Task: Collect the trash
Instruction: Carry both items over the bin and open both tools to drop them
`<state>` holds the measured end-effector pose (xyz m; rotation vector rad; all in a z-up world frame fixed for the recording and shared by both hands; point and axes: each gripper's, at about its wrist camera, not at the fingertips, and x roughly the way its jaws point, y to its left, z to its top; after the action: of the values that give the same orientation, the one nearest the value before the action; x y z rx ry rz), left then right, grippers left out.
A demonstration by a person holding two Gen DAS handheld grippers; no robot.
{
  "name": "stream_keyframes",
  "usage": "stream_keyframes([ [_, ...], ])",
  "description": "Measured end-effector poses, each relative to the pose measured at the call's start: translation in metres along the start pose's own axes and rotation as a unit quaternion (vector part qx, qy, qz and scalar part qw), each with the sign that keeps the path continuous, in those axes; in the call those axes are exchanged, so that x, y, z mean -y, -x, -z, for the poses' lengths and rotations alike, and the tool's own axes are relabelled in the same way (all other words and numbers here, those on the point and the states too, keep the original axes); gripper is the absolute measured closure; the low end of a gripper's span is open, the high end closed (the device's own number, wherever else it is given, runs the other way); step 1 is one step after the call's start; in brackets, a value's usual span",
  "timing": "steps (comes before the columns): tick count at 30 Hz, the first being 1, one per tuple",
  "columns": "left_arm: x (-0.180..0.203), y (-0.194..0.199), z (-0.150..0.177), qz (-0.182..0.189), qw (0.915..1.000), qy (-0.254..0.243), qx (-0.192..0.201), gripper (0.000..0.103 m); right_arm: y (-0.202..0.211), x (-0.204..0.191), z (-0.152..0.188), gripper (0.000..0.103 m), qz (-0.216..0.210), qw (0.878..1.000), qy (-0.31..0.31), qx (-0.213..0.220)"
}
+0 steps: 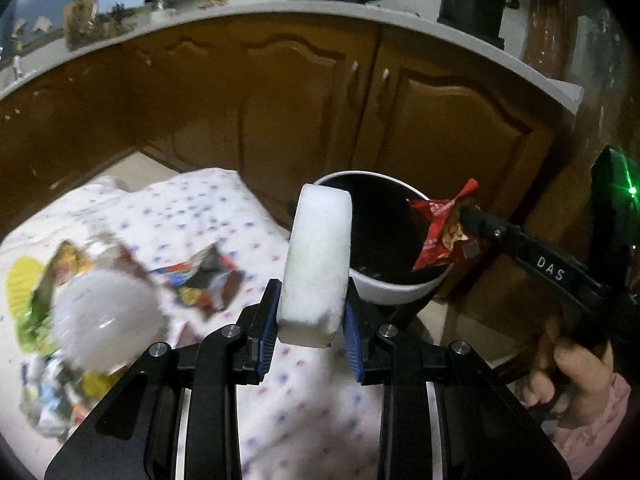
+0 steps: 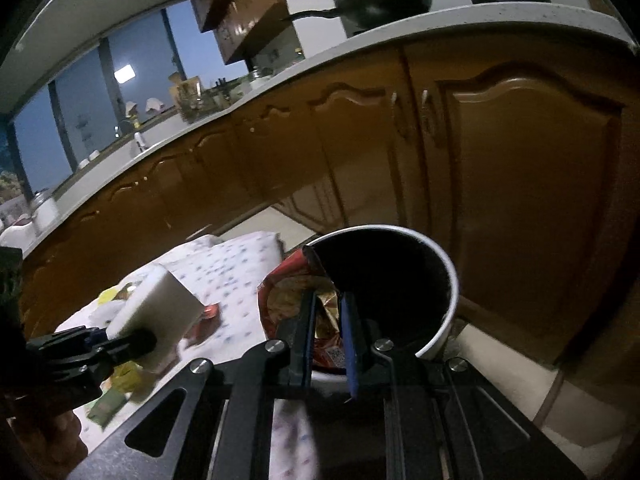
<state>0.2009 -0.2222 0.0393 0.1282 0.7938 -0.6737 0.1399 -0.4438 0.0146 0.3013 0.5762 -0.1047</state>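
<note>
A: What is left on the cloth (image 1: pixel 256 400)?

B: Some wrappers (image 1: pixel 208 276) lie there, not picked up.

A: And the left gripper (image 1: pixel 310 332)?

B: It squeezes a white block (image 1: pixel 316 260) near the bin (image 1: pixel 384 288).

A: The right gripper (image 2: pixel 326 320)?

B: Nearly closed, it pinches a red wrapper (image 2: pixel 288 292) at the bin's edge. Neither is dropped in yet.

Left of the white bin (image 1: pixel 400 292), litter on the dotted cloth (image 1: pixel 208 216) blurred beyond naming: wrappers (image 1: pixel 200 280), a pale round thing (image 1: pixel 106 320); bin base hidden; black pot (image 1: pixel 472 4) cut off above.
</note>
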Motion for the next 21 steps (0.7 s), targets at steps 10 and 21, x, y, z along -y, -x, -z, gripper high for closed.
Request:
stream_keyframes([
  [10,0.029,-0.077,-0.049,0.034,0.997,-0.01,-0.069,0.075,-0.041,0.034,-0.018,0.09,0.022,0.999,-0.006,-0.045],
  [21,0.049,-0.126,-0.055,0.007,0.9923,-0.041,-0.117,0.069,-0.077,0.044,-0.015,0.08,0.022,0.995,0.005,-0.1],
])
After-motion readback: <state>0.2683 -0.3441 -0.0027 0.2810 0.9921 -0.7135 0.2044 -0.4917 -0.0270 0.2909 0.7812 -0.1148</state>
